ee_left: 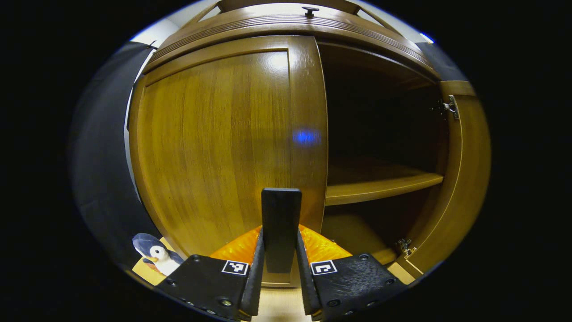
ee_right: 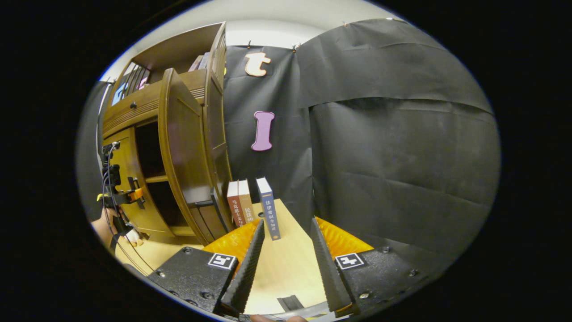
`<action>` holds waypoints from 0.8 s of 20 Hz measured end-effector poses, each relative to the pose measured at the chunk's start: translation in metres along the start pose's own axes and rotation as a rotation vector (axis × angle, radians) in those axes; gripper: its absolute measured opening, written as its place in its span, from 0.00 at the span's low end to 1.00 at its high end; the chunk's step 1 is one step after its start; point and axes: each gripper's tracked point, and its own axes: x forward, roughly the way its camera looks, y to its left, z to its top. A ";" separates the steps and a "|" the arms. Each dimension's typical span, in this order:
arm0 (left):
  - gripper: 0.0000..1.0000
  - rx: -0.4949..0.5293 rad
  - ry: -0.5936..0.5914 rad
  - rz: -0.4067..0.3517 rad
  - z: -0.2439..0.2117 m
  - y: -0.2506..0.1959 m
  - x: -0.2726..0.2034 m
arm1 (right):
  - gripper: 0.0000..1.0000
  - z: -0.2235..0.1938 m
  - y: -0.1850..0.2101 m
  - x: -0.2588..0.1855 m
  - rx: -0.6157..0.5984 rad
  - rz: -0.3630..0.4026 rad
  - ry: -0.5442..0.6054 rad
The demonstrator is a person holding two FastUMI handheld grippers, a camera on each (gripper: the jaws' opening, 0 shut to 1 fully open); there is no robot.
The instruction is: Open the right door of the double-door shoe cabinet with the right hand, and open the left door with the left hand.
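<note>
The brown wooden shoe cabinet stands close in front in the left gripper view. Its left door (ee_left: 214, 147) lies flush with the frame. A black upright handle (ee_left: 280, 205) sits at that door's inner edge, and my left gripper (ee_left: 279, 231) is shut on it, one finger on each side. The right door (ee_left: 464, 179) is swung wide, showing a dark inside with a shelf (ee_left: 380, 188). In the right gripper view the right door (ee_right: 178, 152) stands out from the cabinet. My right gripper (ee_right: 288, 222) is open and holds nothing, off to the right of the cabinet. The left gripper (ee_right: 118, 194) and a hand show at the far left.
Three upright books (ee_right: 250, 203) stand on the light wooden table (ee_right: 286, 268) beside the cabinet's right side. A small penguin toy (ee_left: 156, 257) sits at the cabinet's lower left. Black cloth walls close in behind and to the right. A drawer knob (ee_left: 309, 10) is above the doors.
</note>
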 end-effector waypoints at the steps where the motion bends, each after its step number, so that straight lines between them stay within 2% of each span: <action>1: 0.33 -0.003 -0.007 -0.007 0.001 0.000 0.001 | 0.67 -0.001 0.002 0.000 -0.003 0.002 0.002; 2: 0.22 -0.001 -0.001 -0.011 0.000 0.000 0.001 | 0.67 -0.001 0.003 0.000 -0.005 0.006 0.003; 3: 0.22 -0.003 -0.002 -0.016 0.001 0.001 0.001 | 0.67 -0.002 0.004 0.000 -0.009 0.007 0.005; 5: 0.40 -0.002 -0.002 -0.020 0.000 0.001 -0.003 | 0.67 -0.002 0.006 0.000 -0.012 0.011 0.005; 6: 0.31 -0.001 -0.007 -0.020 -0.001 0.002 -0.006 | 0.67 -0.003 0.008 0.000 -0.011 0.013 0.006; 7: 0.40 0.001 -0.011 -0.020 -0.002 0.002 -0.009 | 0.67 -0.003 0.010 -0.001 -0.011 0.017 0.007; 8: 0.31 0.006 -0.015 -0.020 -0.002 0.003 -0.013 | 0.69 -0.003 0.011 -0.002 -0.012 0.018 0.007; 9: 0.40 0.009 -0.018 -0.022 -0.003 0.003 -0.016 | 0.67 -0.003 0.013 -0.002 -0.018 0.019 0.005; 15: 0.40 0.018 -0.030 -0.028 -0.007 0.009 -0.041 | 0.69 -0.002 0.024 -0.010 -0.035 0.032 -0.008; 16: 0.31 0.021 -0.031 -0.027 -0.009 0.011 -0.045 | 0.69 -0.001 0.023 -0.016 -0.036 0.035 -0.009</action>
